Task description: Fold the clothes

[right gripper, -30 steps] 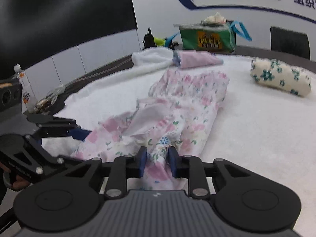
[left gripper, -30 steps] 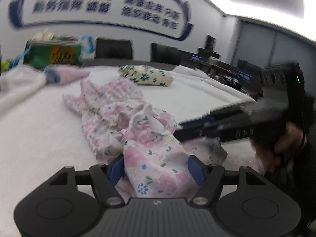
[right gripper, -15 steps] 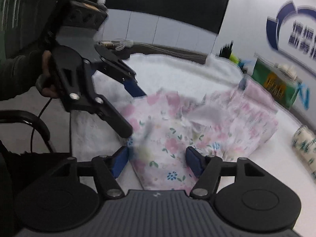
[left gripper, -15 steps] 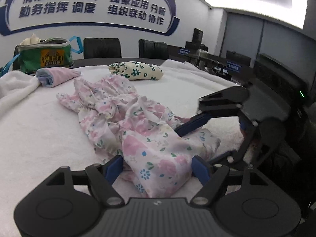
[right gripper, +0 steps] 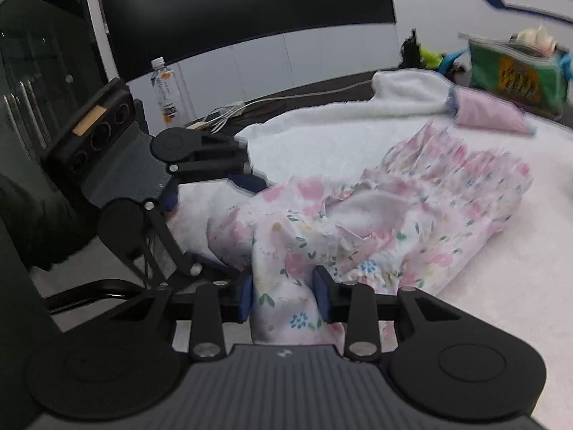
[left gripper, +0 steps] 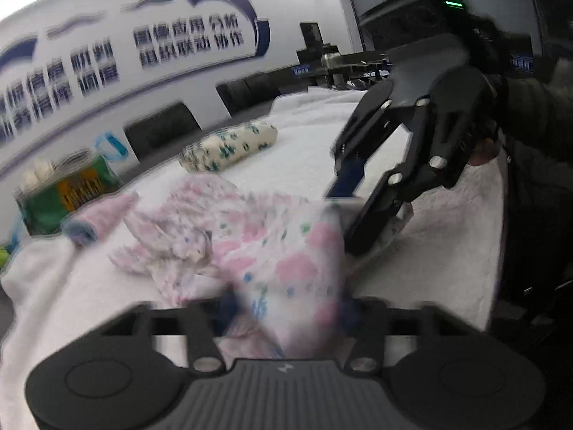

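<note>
Between the blue pads of the right gripper [right gripper: 283, 295] stands a bunch of the flowered garment [right gripper: 394, 215]; the jaws are closing and the pads touch the cloth on both sides, so I judge it has a light hold at the near edge. The left gripper [left gripper: 283, 310] is blurred in its own view; its jaws are closing too, with a fold of the same garment between them, but I cannot tell if the pads press on it already. Just beyond both grippers the garment lies crumpled on the white towel [right gripper: 322, 143], with no clean fold to see, so the folding of this piece seems only at its beginning: it must be spread flat and then folded. Farther away a pink roll [left gripper: 96, 215] and a cream flowered roll [left gripper: 229, 145] lie on the towel, which look like pieces already done. Behind them stands a green bag [left gripper: 68, 186].
</note>
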`<state>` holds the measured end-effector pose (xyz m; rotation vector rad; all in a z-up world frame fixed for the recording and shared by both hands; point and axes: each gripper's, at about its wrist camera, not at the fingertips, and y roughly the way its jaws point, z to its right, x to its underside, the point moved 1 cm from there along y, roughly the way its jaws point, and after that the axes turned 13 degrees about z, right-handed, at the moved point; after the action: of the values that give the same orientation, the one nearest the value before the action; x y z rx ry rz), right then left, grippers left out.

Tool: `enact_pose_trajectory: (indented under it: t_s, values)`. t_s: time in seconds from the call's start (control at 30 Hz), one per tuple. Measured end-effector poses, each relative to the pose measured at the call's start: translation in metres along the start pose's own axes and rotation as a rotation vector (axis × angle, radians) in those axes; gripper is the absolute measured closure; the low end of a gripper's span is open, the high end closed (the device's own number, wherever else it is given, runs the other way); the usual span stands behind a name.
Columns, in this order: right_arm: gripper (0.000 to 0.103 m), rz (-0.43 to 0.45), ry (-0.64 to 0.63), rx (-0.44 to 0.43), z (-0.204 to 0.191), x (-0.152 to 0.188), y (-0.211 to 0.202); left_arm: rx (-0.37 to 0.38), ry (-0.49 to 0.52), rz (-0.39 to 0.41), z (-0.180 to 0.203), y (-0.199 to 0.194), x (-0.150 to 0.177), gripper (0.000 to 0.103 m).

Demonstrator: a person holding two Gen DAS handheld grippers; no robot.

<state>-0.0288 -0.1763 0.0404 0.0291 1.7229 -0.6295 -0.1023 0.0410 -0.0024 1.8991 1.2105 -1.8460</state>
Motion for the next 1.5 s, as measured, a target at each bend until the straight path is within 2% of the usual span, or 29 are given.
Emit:
enact_pose_trajectory:
  t_s: [0.03,0.07,0.17,0.23,0.27,0.3,0.33,0.37,0.47,0.6,0.63,0.7,0.77,0.83,0.93,1.03,1.17,1.27,1.4,1.43,1.47,1.5]
  values:
    - [0.039,0.027,-0.093,0.049,-0.013,0.002,-0.004,0.018,-0.034,-0.005,-0.005,0.000,0.000,0.072]
    - [0.022,0.050,-0.216,0.101,-0.027,0.006,-0.007,0.032,-0.082,-0.001,-0.012,-0.001,0.001,0.073]
    - [0.021,0.022,-0.424,0.165,-0.052,0.023,0.003,0.056,-0.190,0.014,-0.028,-0.001,0.001,0.074]
    - [0.027,-0.013,-0.450,0.177,-0.053,0.030,0.016,0.070,-0.232,0.031,-0.034,-0.003,0.000,0.074]
    - [0.038,-0.025,-0.454,0.188,-0.052,0.032,0.021,0.074,-0.242,0.037,-0.035,-0.003,-0.001,0.072]
    - [0.053,-0.039,-0.434,0.194,-0.048,0.031,0.025,0.071,-0.240,0.045,-0.035,-0.003,-0.001,0.071]
    - [0.062,-0.053,-0.410,0.199,-0.042,0.030,0.028,0.053,-0.215,0.058,-0.033,-0.005,-0.001,0.063]
    - [0.074,-0.053,-0.382,0.190,-0.038,0.028,0.029,0.035,-0.189,0.070,-0.030,-0.007,-0.001,0.050]
    - [0.086,-0.055,-0.332,0.149,-0.031,0.023,0.031,-0.023,-0.053,0.094,-0.015,-0.015,0.001,0.031]
    - [0.091,-0.064,-0.280,0.055,-0.033,0.017,0.021,-0.070,0.082,0.092,0.003,-0.018,0.005,0.031]
    - [0.092,-0.066,-0.261,0.026,-0.033,0.016,0.018,-0.074,0.103,0.101,0.007,-0.019,0.005,0.031]
    - [0.092,-0.075,-0.230,-0.031,-0.034,0.013,0.012,-0.053,0.122,0.134,0.012,-0.024,0.005,0.040]
    - [0.092,-0.090,-0.208,-0.088,-0.040,0.013,0.004,0.019,0.092,0.137,0.015,-0.029,0.004,0.065]
    - [0.092,-0.107,-0.193,-0.116,-0.047,0.015,-0.005,0.073,0.067,0.140,0.021,-0.035,0.005,0.068]
    - [0.092,-0.118,-0.162,-0.129,-0.049,0.017,-0.014,0.056,0.080,0.172,0.027,-0.042,0.012,0.064]
    - [0.092,-0.114,-0.154,-0.117,-0.048,0.017,-0.017,0.004,0.078,0.197,0.024,-0.046,0.018,0.045]
    - [0.092,-0.117,-0.165,-0.129,-0.049,0.016,-0.012,-0.060,0.093,0.213,0.024,-0.050,0.018,0.040]
    - [0.092,-0.130,-0.171,-0.146,-0.051,0.015,-0.011,-0.055,0.129,0.225,0.027,-0.045,0.015,0.038]
    - [0.092,-0.141,-0.149,-0.172,-0.048,0.014,-0.016,0.002,0.179,0.231,0.032,-0.041,0.016,0.036]
    - [0.092,-0.141,-0.136,-0.181,-0.046,0.013,-0.018,0.035,0.173,0.223,0.032,-0.039,0.015,0.041]
    - [0.092,-0.138,-0.123,-0.184,-0.044,0.012,-0.020,0.068,0.167,0.214,0.032,-0.037,0.015,0.062]
    - [0.090,-0.136,-0.115,-0.181,-0.042,0.012,-0.021,0.097,0.142,0.206,0.030,-0.035,0.014,0.073]
